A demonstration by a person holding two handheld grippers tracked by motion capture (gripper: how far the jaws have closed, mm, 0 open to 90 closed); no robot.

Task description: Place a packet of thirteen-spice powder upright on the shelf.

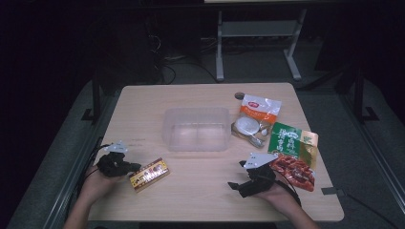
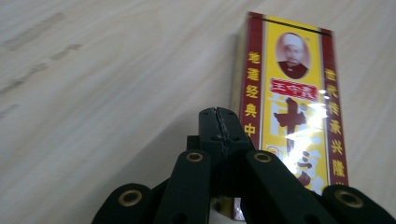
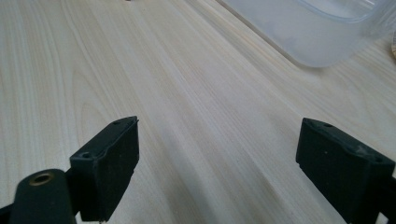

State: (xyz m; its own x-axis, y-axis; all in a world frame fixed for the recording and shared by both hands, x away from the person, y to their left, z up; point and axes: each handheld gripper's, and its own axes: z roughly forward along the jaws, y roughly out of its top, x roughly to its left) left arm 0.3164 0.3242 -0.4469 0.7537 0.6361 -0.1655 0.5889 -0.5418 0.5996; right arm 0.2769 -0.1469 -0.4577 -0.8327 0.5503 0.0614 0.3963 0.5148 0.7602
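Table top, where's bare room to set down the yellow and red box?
Free: the near middle of the table, between the box and the right tongs; also the far left strip beside the clear tub. Crowded: the right side, where the snack packets overlap.

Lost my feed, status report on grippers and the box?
Left hand-held gripper shut, empty, beside yellow box. Right hand-held gripper open over table. Nothing blocking.
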